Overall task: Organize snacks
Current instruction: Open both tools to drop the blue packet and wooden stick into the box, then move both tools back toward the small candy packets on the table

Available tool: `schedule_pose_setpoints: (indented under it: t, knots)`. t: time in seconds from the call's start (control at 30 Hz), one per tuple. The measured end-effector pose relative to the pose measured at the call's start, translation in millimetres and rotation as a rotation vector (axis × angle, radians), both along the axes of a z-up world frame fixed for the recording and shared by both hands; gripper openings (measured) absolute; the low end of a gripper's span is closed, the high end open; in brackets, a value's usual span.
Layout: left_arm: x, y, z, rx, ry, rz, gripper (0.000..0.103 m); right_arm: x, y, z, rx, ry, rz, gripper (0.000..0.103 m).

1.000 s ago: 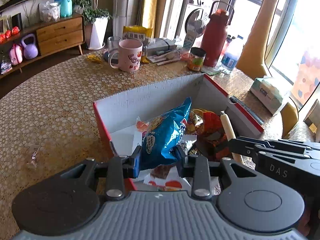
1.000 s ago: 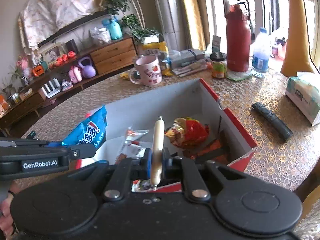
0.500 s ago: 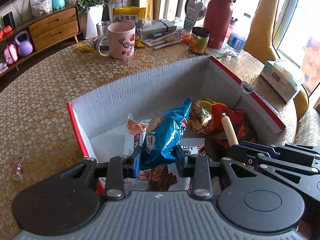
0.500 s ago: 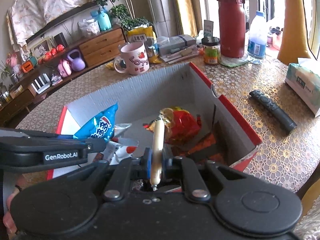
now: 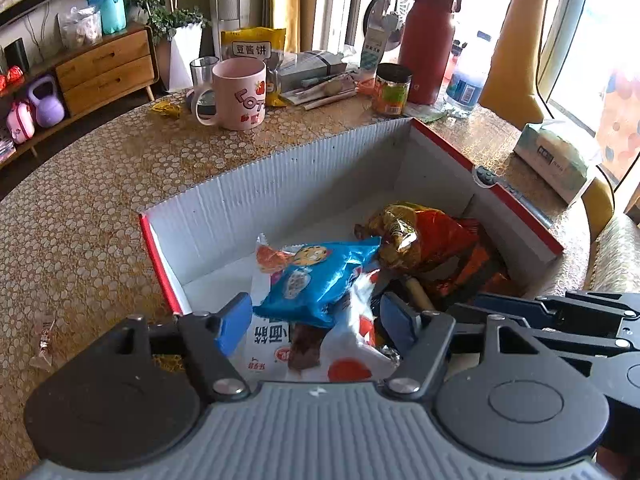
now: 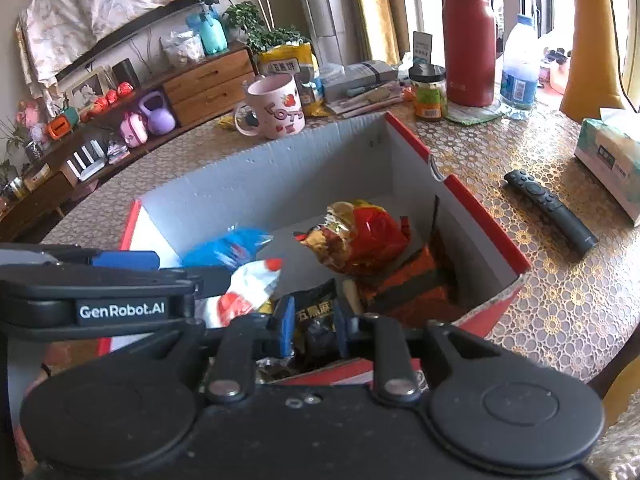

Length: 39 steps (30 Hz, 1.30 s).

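Observation:
An open red-edged cardboard box [image 5: 304, 184] [image 6: 472, 208] sits on the table and holds several snack packets. My left gripper [image 5: 316, 320] is open over the box's near side. The blue snack bag [image 5: 320, 276] lies free between and just beyond its fingers, on a white-and-red packet [image 5: 352, 356]. My right gripper [image 6: 310, 328] is open above the box's near edge, with a black packet [image 6: 316, 320] showing between its fingers. The pale sausage stick [image 6: 351, 294] lies in the box just beyond it, beside a red-and-gold bag [image 6: 360, 236].
Behind the box stand a pink mug [image 5: 240, 96], a glass [image 5: 202, 76], a yellow bag [image 5: 252, 48], a small jar [image 5: 392, 90], a red flask [image 5: 430, 44] and a water bottle [image 6: 520, 76]. A black remote [image 6: 552, 208] and a tissue pack [image 6: 612, 160] lie right of the box. A small candy wrapper [image 5: 44, 344] lies left.
Both grippers moved over the box and opened. The blue bag dropped from the left gripper into the box. The sausage stick left the right gripper and now lies in the box.

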<state>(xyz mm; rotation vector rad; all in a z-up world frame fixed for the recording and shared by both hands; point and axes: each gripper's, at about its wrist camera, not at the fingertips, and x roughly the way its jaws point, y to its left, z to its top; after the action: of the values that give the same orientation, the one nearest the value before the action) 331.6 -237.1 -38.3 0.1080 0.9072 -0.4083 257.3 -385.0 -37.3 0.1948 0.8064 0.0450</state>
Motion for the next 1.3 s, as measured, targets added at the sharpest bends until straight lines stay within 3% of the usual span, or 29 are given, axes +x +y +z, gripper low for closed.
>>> schedule_pose_setpoints:
  t: [0.2,0.53,0.67,0.97,1.3]
  knots:
    - [-13,14,14,-0.039,-0.013,0.014,0.071,-12,5,13,-0.006,-0.028,0.009,0.031]
    - [-48,49,41,-0.096,-0.067,0.046,0.078,-42,16,38,-0.002,-0.086,0.041,0.067]
    - [-65,64,52,-0.107,-0.099,0.063,0.081,-53,26,49,-0.004,-0.112,0.066,0.073]
    - [-104,102,68,-0.111,-0.142,0.086,0.081,-78,59,70,-0.013,-0.182,0.156,0.102]
    - [-136,154,81,-0.128,-0.184,0.147,0.095,-88,93,77,0.01,-0.206,0.234,0.103]
